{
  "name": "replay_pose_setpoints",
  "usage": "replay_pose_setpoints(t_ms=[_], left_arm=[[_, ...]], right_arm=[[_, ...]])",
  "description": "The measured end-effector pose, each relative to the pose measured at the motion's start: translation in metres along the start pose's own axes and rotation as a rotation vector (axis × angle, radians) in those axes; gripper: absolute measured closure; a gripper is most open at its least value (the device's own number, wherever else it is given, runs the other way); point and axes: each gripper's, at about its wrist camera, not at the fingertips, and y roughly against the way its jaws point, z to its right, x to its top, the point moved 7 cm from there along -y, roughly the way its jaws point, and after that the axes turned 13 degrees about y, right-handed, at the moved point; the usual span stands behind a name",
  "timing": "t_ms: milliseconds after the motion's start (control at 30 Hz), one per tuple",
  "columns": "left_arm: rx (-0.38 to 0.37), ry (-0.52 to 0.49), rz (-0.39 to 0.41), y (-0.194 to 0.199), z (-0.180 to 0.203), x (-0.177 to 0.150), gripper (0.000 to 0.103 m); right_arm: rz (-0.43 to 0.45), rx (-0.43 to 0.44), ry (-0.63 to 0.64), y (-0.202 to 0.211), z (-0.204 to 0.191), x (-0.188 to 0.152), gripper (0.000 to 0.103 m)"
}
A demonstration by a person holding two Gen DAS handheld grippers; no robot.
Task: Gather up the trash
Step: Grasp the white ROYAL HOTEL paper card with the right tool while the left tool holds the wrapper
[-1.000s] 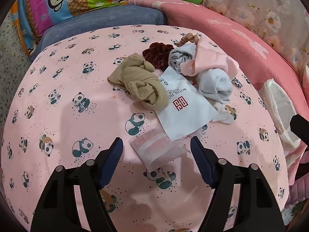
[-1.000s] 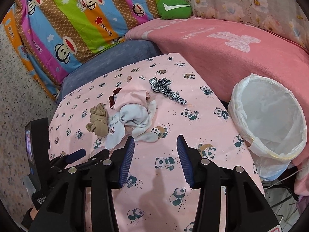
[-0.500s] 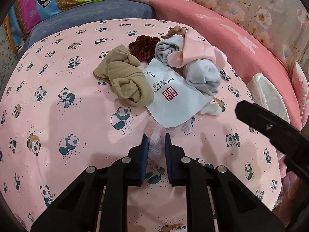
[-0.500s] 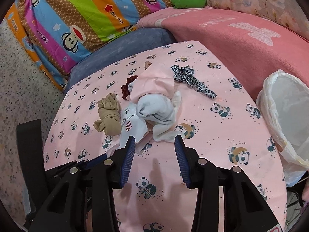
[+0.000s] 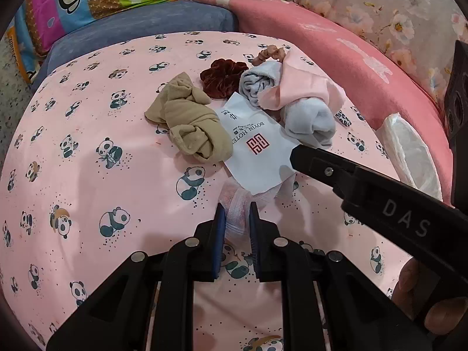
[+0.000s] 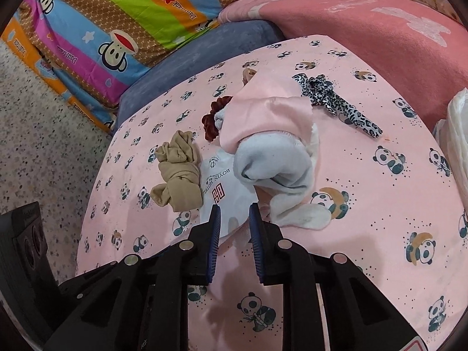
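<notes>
Early in the job, by the look of it. Left tool clamped on a crumpled plastic wrapper, not yet lifted off the tabletop. Right tool closing over the near corner of a white hotel packet; corner between the jaws, pads not yet pressing, as far as can be told. Nothing visibly inside the white bin bag at 3 o'clock in the right view; interior mostly out of frame.

Left on the cloth: packet at centre, tan stockings at 10 o'clock of it, dark red scrunchie at 12 o'clock, grey sock bundle wrapped in pink cloth at 1 o'clock, leopard hair tie well apart at 2 o'clock in the right view. Probably only the 2 wrappers count as trash.

Room: both tools crowded close together near 6 o'clock, right tool's arm crossing just beside the left; risk of bumping on lift. Packet's far edge tucked under stockings and sock, likely to drag them. Open cloth at 9 o'clock and 4 o'clock. Tabletop edge meets a blue cushion at 11 o'clock and a pink blanket at 2 o'clock; bin bag just past the 3 o'clock edge.
</notes>
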Motion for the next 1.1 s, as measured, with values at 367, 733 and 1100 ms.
replay_pose_setpoints(t_ms=[367, 733, 1100], left_arm=[[-0.008, 0.0, 0.043, 0.019, 0.006, 0.006, 0.088], [-0.02, -0.017, 0.099, 0.044, 0.019, 0.01, 0.087], [0.007, 0.026, 0.058, 0.03, -0.005, 0.005, 0.087]], right_arm=[[0.076, 0.053, 0.016, 0.026, -0.009, 0.006, 0.1], [0.067, 0.043, -0.023, 0.05, 0.004, 0.007, 0.072], [-0.031, 0.156, -0.147, -0.01, 0.012, -0.006, 0.062]])
